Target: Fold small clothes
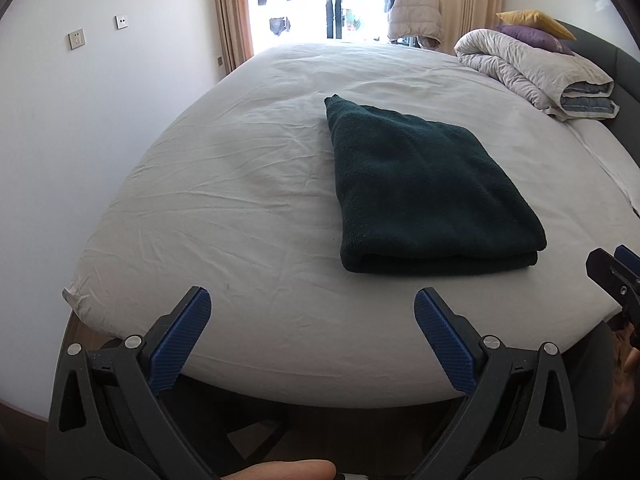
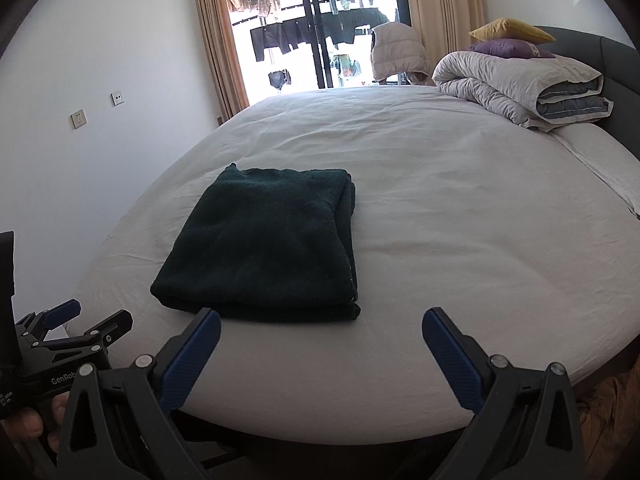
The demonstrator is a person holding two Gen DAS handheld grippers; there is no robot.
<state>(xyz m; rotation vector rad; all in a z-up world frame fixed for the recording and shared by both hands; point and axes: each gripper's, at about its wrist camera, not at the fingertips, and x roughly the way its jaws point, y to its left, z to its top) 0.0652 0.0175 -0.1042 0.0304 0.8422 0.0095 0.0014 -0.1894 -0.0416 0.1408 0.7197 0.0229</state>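
So, running left to right: my left gripper (image 1: 313,305) hangs over the near edge of the bed, blue-padded fingers (image 1: 182,340) spread wide with nothing between them. Just past it, the dark green fleece garment (image 1: 420,184) lies folded into a neat flat rectangle on the wrinkled white bedsheet (image 1: 240,200), near the foot of the bed and a bit right of the left gripper's line. From the right wrist view the same folded piece sits left of centre, its near edge just beyond the left fingertip of my right gripper (image 2: 321,322), not touching as far as I can tell. That one's fingers (image 2: 452,356) are wide open and empty too. Far right, a rolled-up grey-white duvet (image 2: 516,84) sits by the headboard with a purple cushion (image 2: 508,48) and a yellow cushion (image 2: 512,29) stacked on top.
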